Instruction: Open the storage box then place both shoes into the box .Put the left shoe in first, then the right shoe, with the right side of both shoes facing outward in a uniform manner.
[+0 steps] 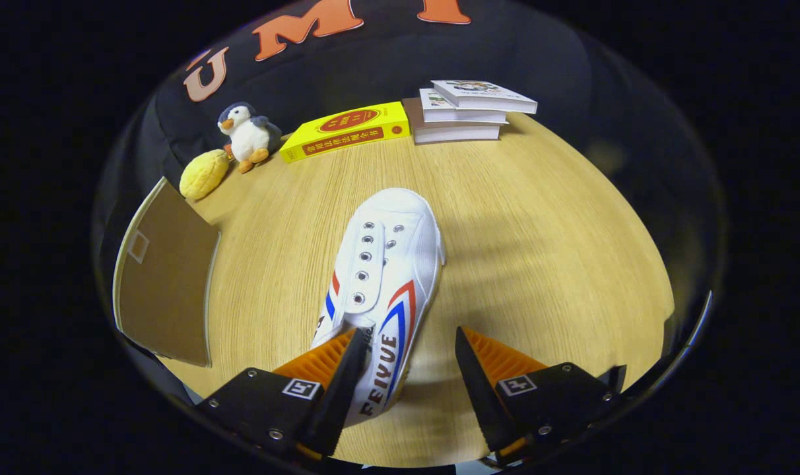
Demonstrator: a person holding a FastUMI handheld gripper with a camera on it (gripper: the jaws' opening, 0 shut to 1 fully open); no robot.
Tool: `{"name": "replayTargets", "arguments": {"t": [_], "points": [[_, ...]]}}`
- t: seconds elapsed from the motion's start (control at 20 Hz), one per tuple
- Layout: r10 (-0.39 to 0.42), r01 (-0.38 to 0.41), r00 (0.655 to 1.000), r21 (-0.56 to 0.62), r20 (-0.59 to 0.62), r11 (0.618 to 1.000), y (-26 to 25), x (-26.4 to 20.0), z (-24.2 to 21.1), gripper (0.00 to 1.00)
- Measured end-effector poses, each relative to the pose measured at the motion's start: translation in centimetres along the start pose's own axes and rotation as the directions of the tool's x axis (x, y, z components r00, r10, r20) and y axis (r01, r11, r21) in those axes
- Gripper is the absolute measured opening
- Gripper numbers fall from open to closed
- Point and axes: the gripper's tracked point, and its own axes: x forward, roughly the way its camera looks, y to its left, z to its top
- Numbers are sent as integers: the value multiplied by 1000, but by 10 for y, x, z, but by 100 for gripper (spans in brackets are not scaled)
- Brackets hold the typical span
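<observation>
The gripper [410,359] hangs low over the pale wood-grain counter [538,264] with its fingers apart. The left finger [337,376] lies over the heel end of a white canvas shoe with red and blue side stripes [387,264]; whether it touches the shoe cannot be told. The right finger [479,379] stands clear of the shoe, with bare counter between them. The shoe lies upright on its sole, heel at the fingers and toe pointing away toward 12 o'clock, its eyelets unlaced.

At about 9 o'clock from the shoe, well apart, a flat brown panel with a pale rim [166,284] sits at the counter's edge. Farther off, near 11 o'clock, a yellow lumpy soft toy [203,173] rests just beside a small plush penguin [247,135]. At 12 o'clock a yellow book with a red oval on its cover [347,130] lies flat, and toward 1 o'clock sits a stack of three pale books [463,112].
</observation>
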Motion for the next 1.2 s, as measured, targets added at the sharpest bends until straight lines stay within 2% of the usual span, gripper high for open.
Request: {"name": "replayTargets", "arguments": {"t": [0.05, 0.1, 0.15, 0.2, 0.3, 0.35, 0.45, 0.6, 0.8, 1.0, 1.2], "points": [[25, -25, 1000, 11, -1, 1000, 2, 1, -2, 74], [53, -53, 999, 26, 3, 998, 6, 1, -2, 69], [66, -66, 998, 58, 7, 996, 7, 2, -3, 57], [72, -73, 997, 96, 9, 993, 8, 1, -2, 50], [77, -76, 997, 173, 2, 982, 2, 0, 0, 42], [92, -89, 996, 221, -2, 971, 1, 2, 0, 28], [121, -114, 993, 288, -4, 951, 1, 2, -1, 13], [116, -116, 993, 294, 19, 949, 2, -5, 4, 6], [183, -210, 977, 323, 112, 923, 31, -30, 42, 6], [226, -272, 955, 265, 189, 925, 66, -68, 86, 6], [286, -325, 934, 177, 214, 929, 117, -102, 111, 5]]}}
